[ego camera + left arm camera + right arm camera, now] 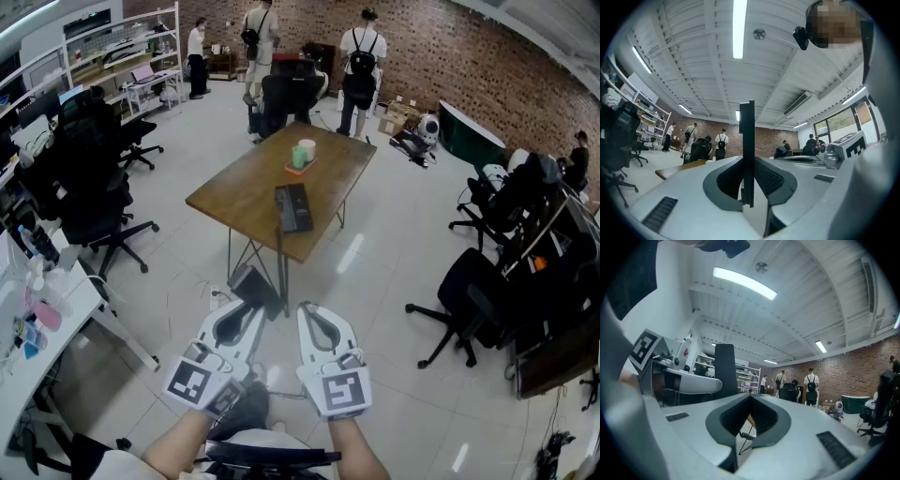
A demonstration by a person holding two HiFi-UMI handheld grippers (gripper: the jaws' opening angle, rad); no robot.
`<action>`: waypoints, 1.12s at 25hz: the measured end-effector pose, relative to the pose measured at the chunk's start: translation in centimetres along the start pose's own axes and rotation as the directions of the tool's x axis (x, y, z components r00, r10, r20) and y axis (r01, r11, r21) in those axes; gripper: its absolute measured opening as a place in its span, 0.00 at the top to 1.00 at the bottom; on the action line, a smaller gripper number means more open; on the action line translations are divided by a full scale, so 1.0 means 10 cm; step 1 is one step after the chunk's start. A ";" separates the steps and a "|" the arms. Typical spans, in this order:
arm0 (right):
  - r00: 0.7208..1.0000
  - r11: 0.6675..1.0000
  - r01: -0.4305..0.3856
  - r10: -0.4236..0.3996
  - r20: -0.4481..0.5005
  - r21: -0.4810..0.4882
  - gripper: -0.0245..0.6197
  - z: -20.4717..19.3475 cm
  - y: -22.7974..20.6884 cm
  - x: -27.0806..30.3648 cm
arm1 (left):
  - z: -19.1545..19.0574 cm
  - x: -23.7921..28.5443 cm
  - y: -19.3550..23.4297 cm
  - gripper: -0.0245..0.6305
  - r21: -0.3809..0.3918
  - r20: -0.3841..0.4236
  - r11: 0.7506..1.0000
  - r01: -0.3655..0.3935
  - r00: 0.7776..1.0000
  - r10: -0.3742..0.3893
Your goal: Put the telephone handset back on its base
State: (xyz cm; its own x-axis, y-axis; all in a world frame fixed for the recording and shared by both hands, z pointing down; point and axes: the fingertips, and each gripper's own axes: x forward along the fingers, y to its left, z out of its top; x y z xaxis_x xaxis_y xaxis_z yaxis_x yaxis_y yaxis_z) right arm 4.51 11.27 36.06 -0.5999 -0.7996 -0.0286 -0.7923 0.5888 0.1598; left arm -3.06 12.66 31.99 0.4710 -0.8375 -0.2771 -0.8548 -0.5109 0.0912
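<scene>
The black telephone base (292, 208) lies on a brown wooden table (234, 187) some way ahead of me. My left gripper (246, 305) is held low in front of me, shut on a flat black slab (254, 284) that looks like the handset. In the left gripper view the slab (746, 140) stands upright and edge-on between the jaws. It also shows as a dark upright slab (724, 369) at the left of the right gripper view. My right gripper (310, 309) hangs beside the left one, shut and holding nothing (751, 401).
A green cup (298, 157) and a white cup (307, 148) stand on the table's far end. Black office chairs (94, 202) ring the table, with another chair (469, 300) to the right. A white desk (37, 347) runs along the left. Several people (361, 56) stand at the brick wall.
</scene>
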 end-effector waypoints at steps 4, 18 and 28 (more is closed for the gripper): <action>1.000 1.000 -0.001 0.001 -0.004 -0.008 0.96 -0.01 -0.03 0.04 | -0.02 0.03 0.03 0.86 -0.001 -0.001 1.000 -0.003 1.000 0.003; 1.000 0.999 -0.008 0.007 -0.026 -0.038 0.96 -0.08 -0.36 0.67 | -0.13 0.59 0.42 0.86 -0.021 -0.002 1.000 0.014 1.000 -0.014; 0.999 0.999 -0.019 0.017 -0.051 -0.037 0.96 -0.18 -0.74 1.25 | -0.32 1.12 0.79 0.86 -0.045 -0.028 0.999 0.010 1.000 -0.012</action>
State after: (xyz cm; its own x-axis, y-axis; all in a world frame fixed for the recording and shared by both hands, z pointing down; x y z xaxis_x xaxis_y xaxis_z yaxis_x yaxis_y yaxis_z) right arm 3.08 -3.33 36.26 -0.6066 -0.7947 0.0245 -0.7765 0.5987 0.1966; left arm -3.86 -1.43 32.65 0.4869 -0.8365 -0.2513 -0.8392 -0.5278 0.1311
